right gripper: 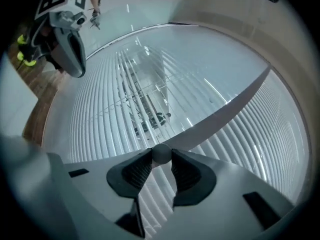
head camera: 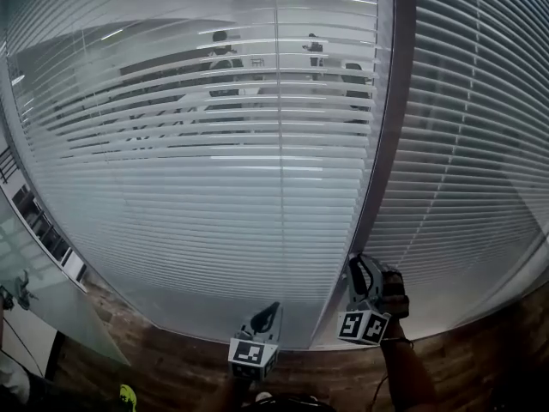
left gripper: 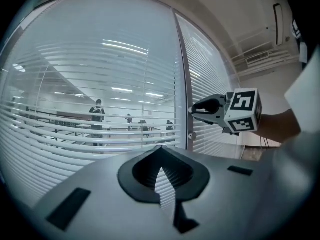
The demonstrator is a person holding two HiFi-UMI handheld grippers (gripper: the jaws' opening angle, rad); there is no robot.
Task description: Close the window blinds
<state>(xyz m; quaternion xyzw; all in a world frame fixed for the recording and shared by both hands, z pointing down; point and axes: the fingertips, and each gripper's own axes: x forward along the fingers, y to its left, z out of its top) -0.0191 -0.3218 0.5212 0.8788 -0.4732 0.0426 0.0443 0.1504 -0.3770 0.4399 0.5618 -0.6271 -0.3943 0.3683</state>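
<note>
Right gripper view: the right gripper (right gripper: 161, 158) had its pads clamped on a small round knob (right gripper: 161, 153), pinched right at the fingertips. Just past the tips ran the frame post (right gripper: 225, 115), with the blinds (right gripper: 115, 99) on either side of it. The left gripper (left gripper: 160, 156) was pinched closed on nothing, its tips short of the slats. My read of the step: twisting the knob to tilt the slats. The upper slats let the room behind show through, so the job wasn't done. Next move probably called for more roll about the knob's axis without the pads slipping. The pads covered the knob's base, so its mount was hidden. Whether the lower slats lay fully flat was hard to tell.
</note>
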